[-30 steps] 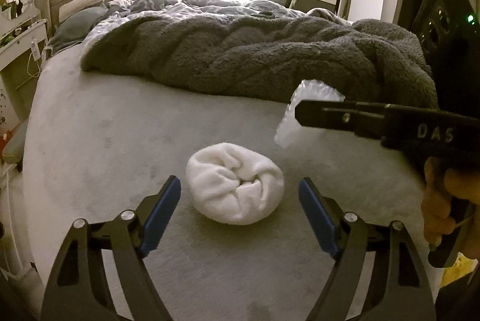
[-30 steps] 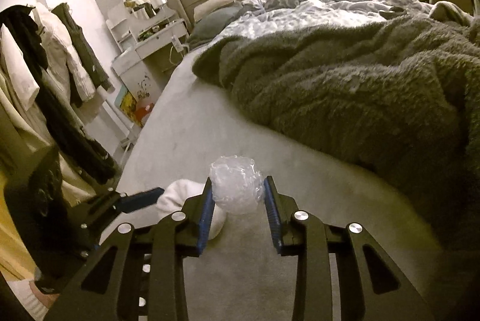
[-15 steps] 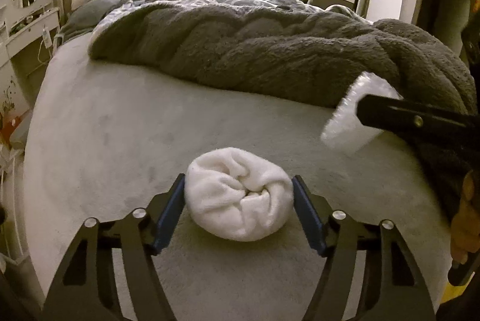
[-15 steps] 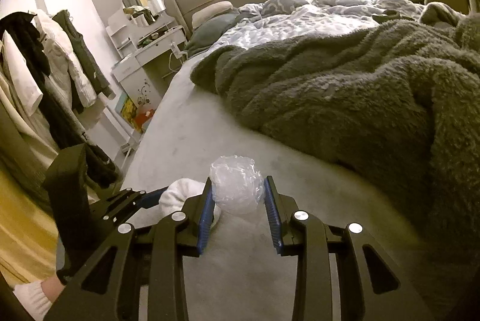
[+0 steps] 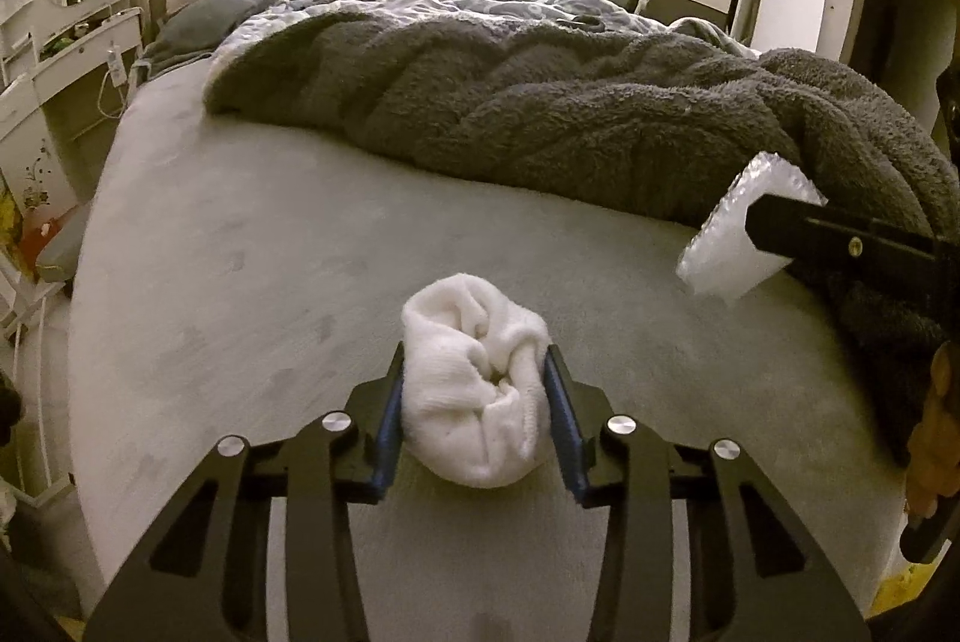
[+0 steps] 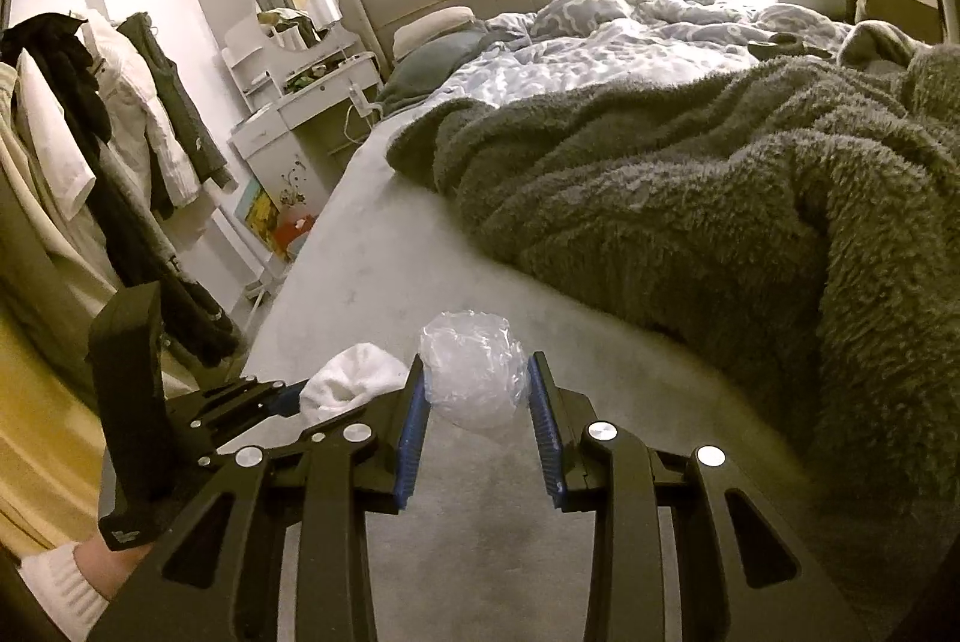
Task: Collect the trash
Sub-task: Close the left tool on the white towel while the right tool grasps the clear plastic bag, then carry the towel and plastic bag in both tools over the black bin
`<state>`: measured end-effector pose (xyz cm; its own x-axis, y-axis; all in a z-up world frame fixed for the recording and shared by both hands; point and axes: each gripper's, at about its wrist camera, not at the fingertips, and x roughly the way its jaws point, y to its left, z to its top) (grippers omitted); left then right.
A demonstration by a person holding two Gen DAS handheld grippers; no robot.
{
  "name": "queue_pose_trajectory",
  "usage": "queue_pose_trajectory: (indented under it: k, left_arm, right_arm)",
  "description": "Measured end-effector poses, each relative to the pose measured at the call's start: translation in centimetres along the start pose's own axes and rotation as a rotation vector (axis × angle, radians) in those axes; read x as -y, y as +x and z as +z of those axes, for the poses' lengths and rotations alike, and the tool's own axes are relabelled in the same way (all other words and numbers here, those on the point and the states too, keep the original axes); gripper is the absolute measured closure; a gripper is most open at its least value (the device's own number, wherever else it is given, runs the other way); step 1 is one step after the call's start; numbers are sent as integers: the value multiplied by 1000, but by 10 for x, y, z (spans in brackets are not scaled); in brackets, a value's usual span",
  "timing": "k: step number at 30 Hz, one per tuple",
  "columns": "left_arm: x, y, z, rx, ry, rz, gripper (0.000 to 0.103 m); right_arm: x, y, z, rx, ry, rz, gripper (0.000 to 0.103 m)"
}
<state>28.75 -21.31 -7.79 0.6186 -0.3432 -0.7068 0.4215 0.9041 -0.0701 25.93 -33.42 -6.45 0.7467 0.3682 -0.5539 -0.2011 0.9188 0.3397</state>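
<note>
While the left wrist view is considered first, the left gripper (image 5: 474,393) is seen with its blue pads pressed against both sides of a white balled sock (image 5: 477,384), which rests on the near part of the grey bed sheet (image 5: 270,252). Its jaws have just been closing, and the soft bundle is now visibly squeezed between them, so the pick-up is judged to be at the moment of grasp, with the lift not yet made. To the right, a crumpled piece of clear plastic wrap (image 5: 729,237) is held off the sheet at the tip of the right gripper, in front of the dark fleece blanket (image 5: 570,120) heaped across the far side of the bed.

When the right wrist view is taken, the right gripper (image 6: 477,414) is seen clamped on the plastic wrap (image 6: 471,378), the wad being pinched between the ribbed blue pads and carried clear of the sheet. Just to its left the sock (image 6: 351,384) and the black fingers of the left gripper are seen low against the bed, near its left edge.

Both items are judged to be in hand. For the next move, a straight lift of the sock is called for, with the grip kept firm since the fabric is compressible and could slip out. No bin or bag is shown in either view, so the drop-off place cannot be told.
</note>
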Motion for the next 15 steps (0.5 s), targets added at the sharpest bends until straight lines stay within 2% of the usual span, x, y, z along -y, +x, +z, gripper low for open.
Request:
queue_pose_trajectory:
  k: [8,15]
  left_arm:
    - [-1,-34,-9,21,-39,14,58]
    - [-17,-77,-20,34,-35,59,58]
  right_arm:
    - [-9,-9,1,12,-8,11,70]
    - [-36,-15,-4,-1,-52,28,70]
